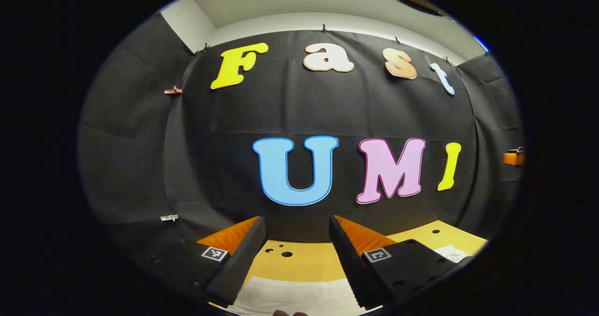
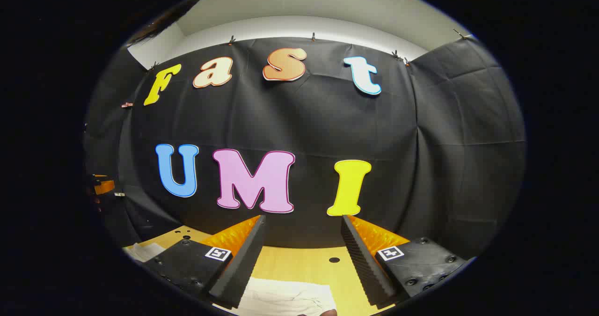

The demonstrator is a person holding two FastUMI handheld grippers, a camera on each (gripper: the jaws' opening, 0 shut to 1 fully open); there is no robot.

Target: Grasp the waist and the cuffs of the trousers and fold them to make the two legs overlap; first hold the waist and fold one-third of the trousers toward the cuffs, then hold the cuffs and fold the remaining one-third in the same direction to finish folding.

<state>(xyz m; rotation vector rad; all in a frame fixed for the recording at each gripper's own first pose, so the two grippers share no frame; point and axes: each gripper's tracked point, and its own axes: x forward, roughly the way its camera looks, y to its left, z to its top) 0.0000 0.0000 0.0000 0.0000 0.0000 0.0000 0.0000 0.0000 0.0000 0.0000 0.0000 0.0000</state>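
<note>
White trousers (image 1: 299, 297) lay just below and between the left gripper (image 1: 297, 241) fingers; the right gripper (image 2: 302, 241) sat likewise, both wide open, holding nothing.

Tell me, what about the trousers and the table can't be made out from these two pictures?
- Left gripper view: the trousers are a white strip cut off by the bottom edge and flanked by the open left gripper; waist or cuffs, cannot tell.
- Right gripper view: the white cloth shows creases, yet the edge and the right gripper hide its shape.
- Both: most of the table lies below the frame.
</note>
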